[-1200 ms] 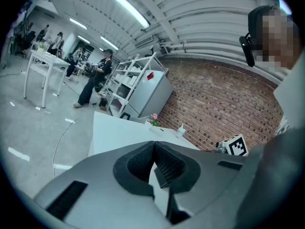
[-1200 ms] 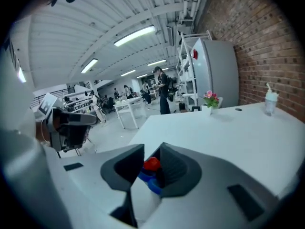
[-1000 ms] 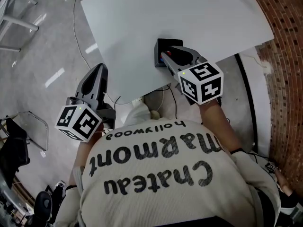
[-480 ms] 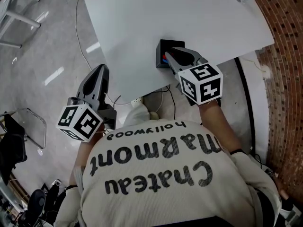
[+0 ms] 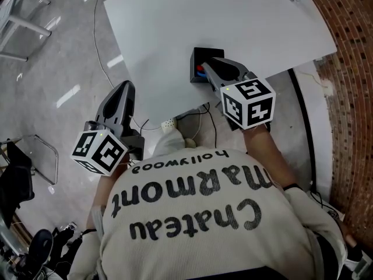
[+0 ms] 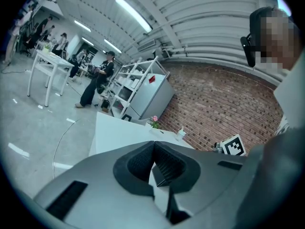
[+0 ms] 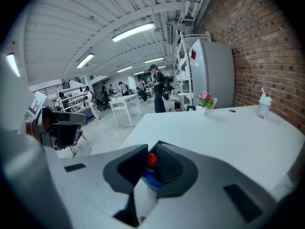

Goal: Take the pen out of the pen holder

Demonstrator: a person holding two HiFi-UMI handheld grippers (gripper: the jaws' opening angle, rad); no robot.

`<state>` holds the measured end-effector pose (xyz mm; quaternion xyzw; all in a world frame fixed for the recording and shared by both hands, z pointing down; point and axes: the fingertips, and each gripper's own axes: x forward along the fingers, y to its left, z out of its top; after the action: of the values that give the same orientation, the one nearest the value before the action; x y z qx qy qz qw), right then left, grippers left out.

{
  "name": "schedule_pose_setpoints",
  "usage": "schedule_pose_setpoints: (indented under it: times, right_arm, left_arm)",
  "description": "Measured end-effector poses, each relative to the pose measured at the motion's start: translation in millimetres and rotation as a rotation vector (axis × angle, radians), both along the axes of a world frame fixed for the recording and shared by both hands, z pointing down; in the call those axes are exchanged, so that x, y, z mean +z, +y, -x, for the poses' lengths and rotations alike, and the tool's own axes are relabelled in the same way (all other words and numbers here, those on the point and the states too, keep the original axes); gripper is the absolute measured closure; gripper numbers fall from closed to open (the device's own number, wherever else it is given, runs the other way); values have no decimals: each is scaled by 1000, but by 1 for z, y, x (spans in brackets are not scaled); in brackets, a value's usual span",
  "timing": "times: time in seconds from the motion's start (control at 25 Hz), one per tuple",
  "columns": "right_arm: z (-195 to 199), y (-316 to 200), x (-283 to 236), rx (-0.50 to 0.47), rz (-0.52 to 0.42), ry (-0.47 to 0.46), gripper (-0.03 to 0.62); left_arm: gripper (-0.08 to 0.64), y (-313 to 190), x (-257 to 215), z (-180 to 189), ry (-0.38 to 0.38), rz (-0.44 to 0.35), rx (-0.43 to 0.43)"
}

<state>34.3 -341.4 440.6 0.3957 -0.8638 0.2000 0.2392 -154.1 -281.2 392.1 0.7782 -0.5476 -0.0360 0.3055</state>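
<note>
Closing the right gripper (image 7: pixel 152 150) on the pen (image 7: pixel 151 161) in the pen holder (image 5: pixel 201 56)
Its jaws have just been narrowing and pinch the pen's red top between the pads, with a blue pen (image 7: pixel 150 179) just below it; the pen sits in the black holder at the near edge of the white table (image 5: pixel 233 22), while the left gripper (image 5: pixel 123 91) hangs off the table's side, jaws together, nothing in them
</note>
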Motion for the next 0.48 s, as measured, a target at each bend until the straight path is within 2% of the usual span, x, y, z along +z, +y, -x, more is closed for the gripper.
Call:
schedule_pose_setpoints:
  times: [0.48]
  right_arm:
    - [-10,18,-19,-2,-39,-38,532]
  left_arm:
    - [557,22,-17,-9,-10,-33,-17]
